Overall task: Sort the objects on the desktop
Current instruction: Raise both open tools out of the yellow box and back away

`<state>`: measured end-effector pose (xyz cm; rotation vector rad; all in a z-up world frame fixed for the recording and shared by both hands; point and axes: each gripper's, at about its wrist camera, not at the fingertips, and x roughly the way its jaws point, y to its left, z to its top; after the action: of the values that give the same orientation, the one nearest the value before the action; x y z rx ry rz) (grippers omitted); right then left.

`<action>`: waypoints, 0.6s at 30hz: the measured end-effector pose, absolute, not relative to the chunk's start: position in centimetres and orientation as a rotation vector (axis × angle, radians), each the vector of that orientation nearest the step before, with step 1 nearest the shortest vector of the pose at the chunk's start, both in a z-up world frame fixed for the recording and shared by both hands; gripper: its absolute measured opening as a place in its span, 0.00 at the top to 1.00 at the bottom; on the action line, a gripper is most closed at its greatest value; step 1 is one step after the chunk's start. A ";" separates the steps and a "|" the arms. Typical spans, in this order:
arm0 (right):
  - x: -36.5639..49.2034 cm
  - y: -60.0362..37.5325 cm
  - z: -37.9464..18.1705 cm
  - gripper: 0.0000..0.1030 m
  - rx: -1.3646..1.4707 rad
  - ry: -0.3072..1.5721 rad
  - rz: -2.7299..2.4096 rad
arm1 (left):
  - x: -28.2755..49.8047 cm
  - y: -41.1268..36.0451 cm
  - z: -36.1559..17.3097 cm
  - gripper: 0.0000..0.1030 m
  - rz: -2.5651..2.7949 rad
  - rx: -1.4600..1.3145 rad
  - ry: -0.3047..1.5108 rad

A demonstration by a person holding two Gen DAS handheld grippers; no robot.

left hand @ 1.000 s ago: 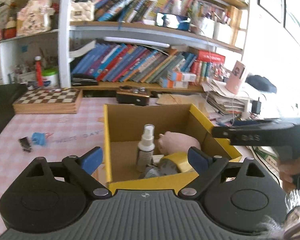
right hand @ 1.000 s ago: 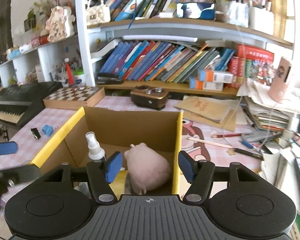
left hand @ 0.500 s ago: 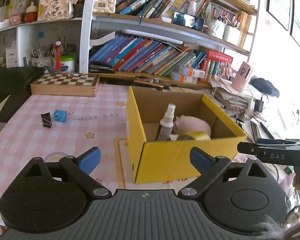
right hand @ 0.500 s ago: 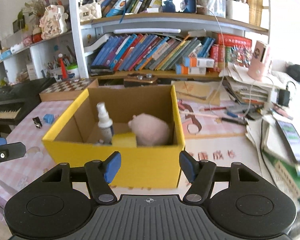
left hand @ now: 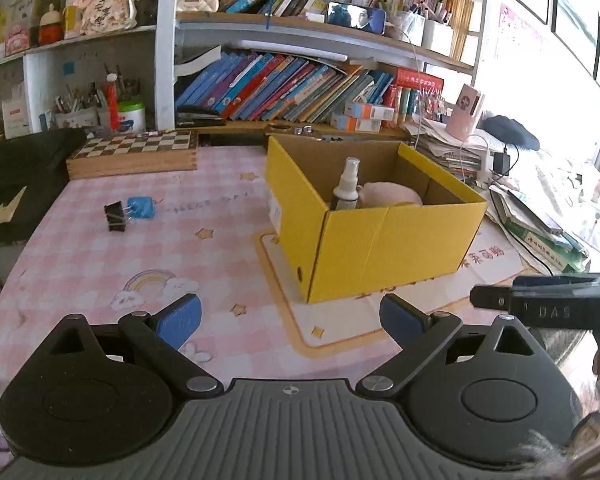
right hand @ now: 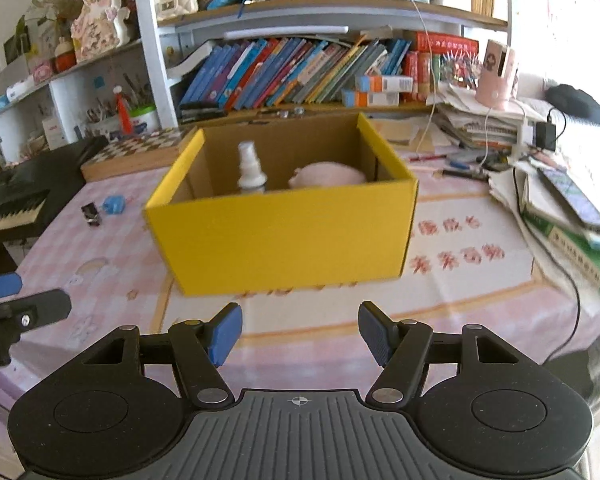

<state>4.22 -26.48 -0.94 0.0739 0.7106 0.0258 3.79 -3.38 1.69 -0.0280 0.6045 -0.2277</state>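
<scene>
Both tongs stand open and empty above the pink checked tablecloth (left hand: 100,264). Left gripper (left hand: 290,318) has its blue pads (left hand: 180,314) spread wide with only cloth between them; right gripper (right hand: 300,330) holds its pads (right hand: 226,328) apart, likewise gripping nothing.

Ahead of both, well apart from the fingertips, sits the yellow box (right hand: 284,232), open at the top. From the right gripper it lies straight ahead; from the left gripper it is ahead and to the right (left hand: 380,240). Inside it a white spray bottle (right hand: 250,170) stands upright, and just beside it, to the right, lies a pink plush toy (right hand: 328,174); whether they touch is hard to tell.

Ahead and left of the left gripper, on the cloth, a black binder clip (left hand: 116,216) lies touching a small blue object (left hand: 142,208). Farther ahead on that side is a chessboard box (left hand: 136,152), and beyond it shelves of books (left hand: 280,88).

Right of the right gripper, a heap of papers and books (right hand: 560,208) covers the table edge.
</scene>
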 end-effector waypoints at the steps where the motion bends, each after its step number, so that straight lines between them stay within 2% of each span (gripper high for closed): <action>1: 3.9 -26.0 -1.0 0.36 0.072 0.714 0.030 | 3.7 -3.1 1.7 0.06 -0.229 -0.031 0.606; 18: 0.0 -19.5 -1.9 0.36 0.061 0.768 0.054 | 0.9 1.5 0.6 0.06 -0.289 -0.037 0.664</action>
<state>-0.04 -19.54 -1.94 0.0612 0.7675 0.0540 0.87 1.50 0.57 -0.0370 0.6643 -0.2890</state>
